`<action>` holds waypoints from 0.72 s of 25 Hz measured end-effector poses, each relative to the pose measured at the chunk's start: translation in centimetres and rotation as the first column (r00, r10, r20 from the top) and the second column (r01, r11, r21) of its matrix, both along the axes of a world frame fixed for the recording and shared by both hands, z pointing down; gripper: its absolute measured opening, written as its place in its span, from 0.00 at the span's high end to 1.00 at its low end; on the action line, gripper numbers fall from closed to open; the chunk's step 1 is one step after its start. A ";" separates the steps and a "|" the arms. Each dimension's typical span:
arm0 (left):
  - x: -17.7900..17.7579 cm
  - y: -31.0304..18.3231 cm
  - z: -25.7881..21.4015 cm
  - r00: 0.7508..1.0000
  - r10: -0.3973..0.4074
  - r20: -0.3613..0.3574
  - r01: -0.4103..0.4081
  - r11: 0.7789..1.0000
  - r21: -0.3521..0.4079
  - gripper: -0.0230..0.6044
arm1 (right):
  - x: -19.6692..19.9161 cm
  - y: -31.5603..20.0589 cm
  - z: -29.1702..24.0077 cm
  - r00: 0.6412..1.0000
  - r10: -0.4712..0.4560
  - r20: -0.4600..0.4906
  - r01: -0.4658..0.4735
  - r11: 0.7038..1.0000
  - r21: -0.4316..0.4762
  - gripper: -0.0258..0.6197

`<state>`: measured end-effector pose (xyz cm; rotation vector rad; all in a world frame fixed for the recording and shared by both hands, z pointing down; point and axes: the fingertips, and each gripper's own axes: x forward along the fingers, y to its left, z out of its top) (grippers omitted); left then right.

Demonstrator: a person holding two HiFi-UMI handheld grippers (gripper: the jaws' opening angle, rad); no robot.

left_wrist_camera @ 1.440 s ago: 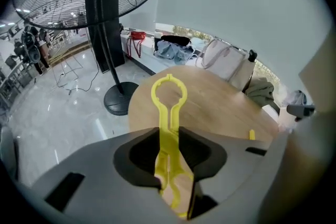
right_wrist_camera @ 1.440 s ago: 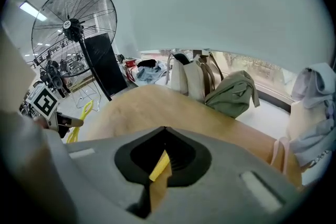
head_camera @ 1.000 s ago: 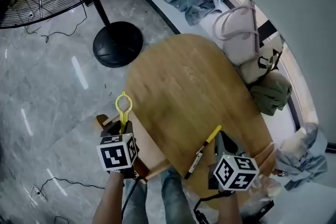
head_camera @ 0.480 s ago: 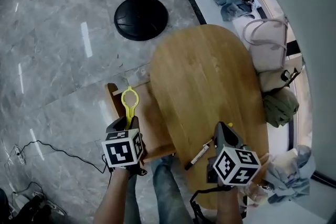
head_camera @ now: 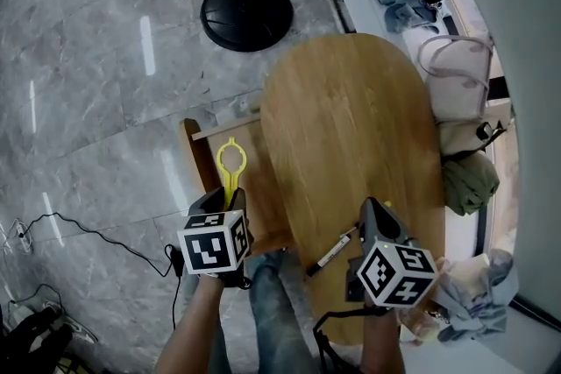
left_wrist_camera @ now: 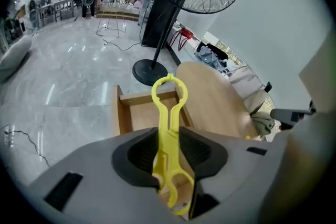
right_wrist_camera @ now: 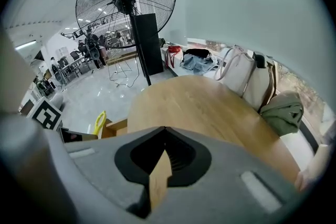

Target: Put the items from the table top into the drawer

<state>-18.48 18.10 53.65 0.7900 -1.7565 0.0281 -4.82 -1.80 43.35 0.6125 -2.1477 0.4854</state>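
My left gripper (head_camera: 230, 199) holds a yellow plastic ring-ended tool (head_camera: 230, 166) upright by its lower half, over the open wooden drawer (head_camera: 188, 155). Its jaws are opening, with the tool (left_wrist_camera: 169, 97) still pinched between the pads. The drawer (left_wrist_camera: 119, 113) juts out from the left side of the oval wooden table (head_camera: 351, 127). A black and white marker (head_camera: 333, 252) lies near the table's front edge. My right gripper (head_camera: 370, 208) hovers just right of it, shut and empty (right_wrist_camera: 165, 131).
A fan's round black base (head_camera: 247, 13) stands on the marble floor beyond the table. Bags (head_camera: 456, 74) and a green cloth (head_camera: 469, 179) sit on the ledge to the right. A cable (head_camera: 88, 228) trails on the floor at left. The person's legs (head_camera: 272, 302) are below the drawer.
My left gripper carried the yellow tool from the drawer's left edge to over the open drawer. The right gripper shifted a little, and the marker's yellow end is now hidden under it.
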 end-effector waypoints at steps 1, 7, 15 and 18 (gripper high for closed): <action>0.2 -0.3 -0.1 1.000 0.005 -0.013 -0.005 1.000 0.020 0.72 | 0.2 0.0 0.0 1.000 0.005 -0.001 -0.005 1.000 -0.002 0.95; 1.2 -1.1 -0.1 0.997 0.072 -0.007 -0.072 0.997 0.009 0.63 | 1.5 -0.7 0.2 0.998 0.056 0.009 -0.055 0.998 -0.015 0.95; 2.7 -3.6 -0.4 0.981 0.195 0.019 -0.195 0.981 -0.013 0.63 | 4.0 -1.7 0.4 0.991 0.136 0.018 -0.135 0.991 -0.023 0.95; 3.8 -5.3 -0.6 0.967 0.254 0.024 -0.253 0.967 -0.008 0.63 | 5.6 -2.4 0.4 0.983 0.180 0.022 -0.180 0.983 -0.024 0.95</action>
